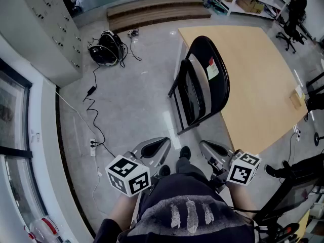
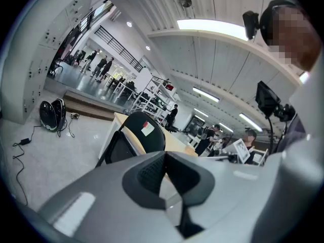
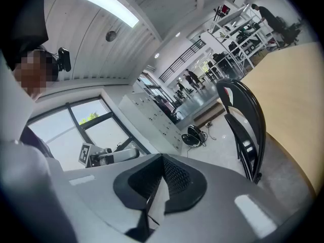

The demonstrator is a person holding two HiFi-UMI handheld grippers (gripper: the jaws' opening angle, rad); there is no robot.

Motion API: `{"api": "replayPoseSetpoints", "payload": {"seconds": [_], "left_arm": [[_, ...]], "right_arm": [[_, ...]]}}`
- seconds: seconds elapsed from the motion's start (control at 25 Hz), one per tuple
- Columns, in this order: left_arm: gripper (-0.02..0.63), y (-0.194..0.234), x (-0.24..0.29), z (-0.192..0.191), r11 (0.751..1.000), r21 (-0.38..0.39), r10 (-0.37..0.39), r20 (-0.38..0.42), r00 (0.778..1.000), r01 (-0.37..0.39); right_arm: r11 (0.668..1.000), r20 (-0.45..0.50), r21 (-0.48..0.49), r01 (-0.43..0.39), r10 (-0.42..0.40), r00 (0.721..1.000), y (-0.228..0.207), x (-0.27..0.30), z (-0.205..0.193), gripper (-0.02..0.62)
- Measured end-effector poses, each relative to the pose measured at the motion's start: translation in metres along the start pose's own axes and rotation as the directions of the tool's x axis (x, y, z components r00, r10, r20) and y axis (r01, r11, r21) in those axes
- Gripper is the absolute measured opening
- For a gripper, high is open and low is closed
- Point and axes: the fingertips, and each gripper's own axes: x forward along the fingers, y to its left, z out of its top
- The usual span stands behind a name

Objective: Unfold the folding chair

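Note:
A black folding chair [image 1: 200, 87] stands folded flat against the near edge of a wooden table [image 1: 258, 75], with a red and white tag on its backrest. It also shows in the left gripper view as the chair [image 2: 136, 135] and in the right gripper view as the chair [image 3: 245, 130]. My left gripper [image 1: 164, 142] and right gripper [image 1: 202, 145] hover close to my body, short of the chair and apart from it. Both are shut with nothing between the jaws.
A black bag [image 1: 105, 48] with cables lies on the floor at the back left. A power strip [image 1: 92, 146] and its cord run along the left wall. Grey lockers [image 1: 50, 19] stand at the far left. Shelving and a person [image 1: 296, 6] are at the back right.

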Motion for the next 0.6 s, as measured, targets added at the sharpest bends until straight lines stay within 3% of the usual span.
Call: {"api": "replayPoseSetpoints", "payload": {"seconds": [0.24, 0.6], "left_arm": [[0.002, -0.005, 0.055, 0.02, 1.0, 0.029, 0.009, -0.031, 0.999, -0.008], [0.002, -0.007, 0.113, 0.034, 0.998, 0.056, 0.042, -0.102, 0.994, -0.036]], "right_arm": [[1.0, 0.028, -0.016, 0.002, -0.001, 1.0, -0.049, -0.014, 0.045, -0.003], [0.997, 0.115, 0.076, 0.029, -0.037, 0.993, -0.128, -0.042, 0.093, -0.003]]}}
